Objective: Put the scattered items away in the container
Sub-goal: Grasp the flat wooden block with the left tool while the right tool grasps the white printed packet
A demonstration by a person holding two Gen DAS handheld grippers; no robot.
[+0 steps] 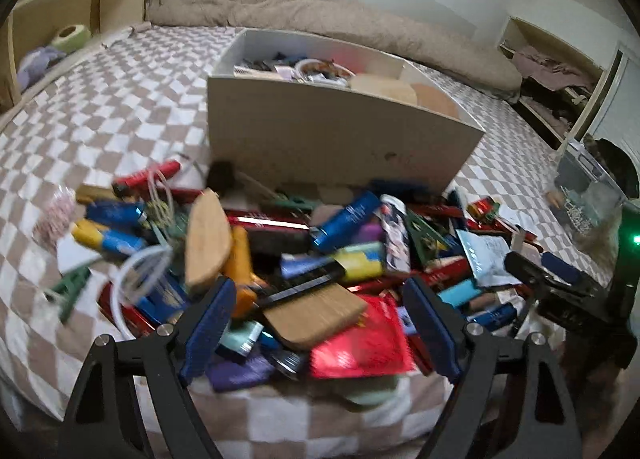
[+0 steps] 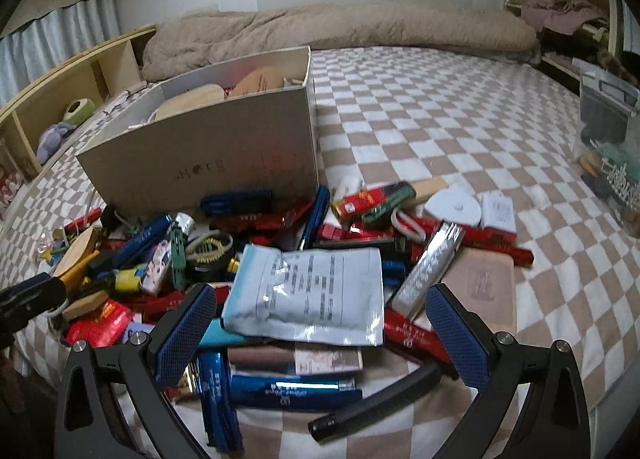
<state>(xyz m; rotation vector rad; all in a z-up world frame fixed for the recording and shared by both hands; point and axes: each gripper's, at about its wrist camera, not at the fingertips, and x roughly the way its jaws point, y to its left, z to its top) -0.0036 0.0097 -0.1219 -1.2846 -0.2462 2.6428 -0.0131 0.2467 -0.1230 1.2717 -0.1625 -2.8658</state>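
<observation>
A pile of scattered items [image 1: 312, 251] lies on the checkered bed in front of a beige cardboard box [image 1: 332, 139], which holds several things. The pile [image 2: 280, 259] and box [image 2: 208, 155] also show in the right wrist view. My left gripper [image 1: 316, 299] is open, fingers either side of a wooden block [image 1: 316, 315] and a red packet [image 1: 360, 343], low over the pile's near edge. My right gripper [image 2: 320, 307] is open around a pale blue foil pouch [image 2: 308, 291]. The right gripper also shows in the left wrist view [image 1: 560, 287].
A beige duvet [image 2: 340, 27] lies along the far side of the bed. Wooden shelves [image 1: 80, 19] stand at the left. A clear zip bag [image 2: 612, 147] with small items stands at the right. The checkered blanket [image 2: 460, 119] stretches right of the box.
</observation>
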